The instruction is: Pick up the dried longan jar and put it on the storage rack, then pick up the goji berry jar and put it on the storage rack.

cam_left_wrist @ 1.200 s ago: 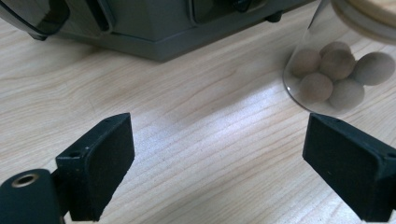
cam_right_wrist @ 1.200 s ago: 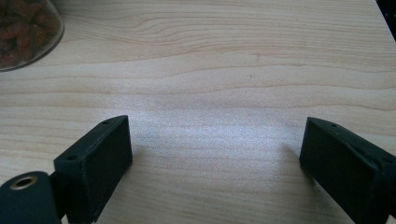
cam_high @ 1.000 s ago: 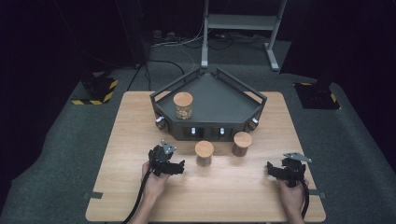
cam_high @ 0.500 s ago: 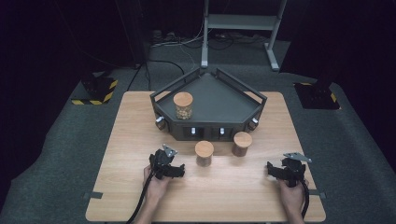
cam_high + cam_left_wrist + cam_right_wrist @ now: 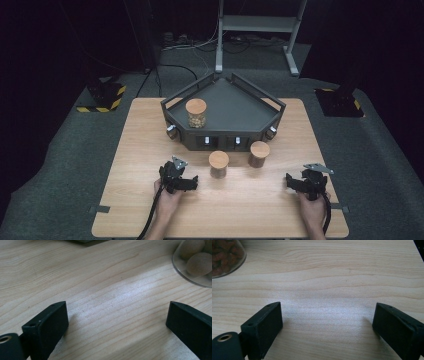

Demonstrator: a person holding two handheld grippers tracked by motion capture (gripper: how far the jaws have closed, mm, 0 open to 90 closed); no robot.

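Three glass jars with cork lids are out. One jar [image 5: 195, 113] stands on the dark five-sided tray [image 5: 240, 112]. Two stand on the wooden table in front of it: a middle jar [image 5: 218, 164] and a right jar [image 5: 259, 154]. My left gripper [image 5: 191, 183] rests left of the middle jar. Its jaws have just been opening and hold nothing; my left gripper [image 5: 116, 312] shows bare wood between them, with a jar of pale round balls [image 5: 197, 260] at the upper right. My right gripper [image 5: 291, 181] lies near the right front, open and empty [image 5: 327, 315]; a jar of brown bits [image 5: 224, 255] sits upper left.
The wooden table [image 5: 150, 125] stands on grey carpet. The tray has raised walls and small knobs [image 5: 171, 131] along its front. A metal stand [image 5: 220, 35] rises behind the table, and yellow-black striped bases [image 5: 102, 97] sit on the floor at the left.
The left gripper has drawn back slightly toward the near edge, away from the middle jar, and its jaws look wider apart. The right gripper has kept still.
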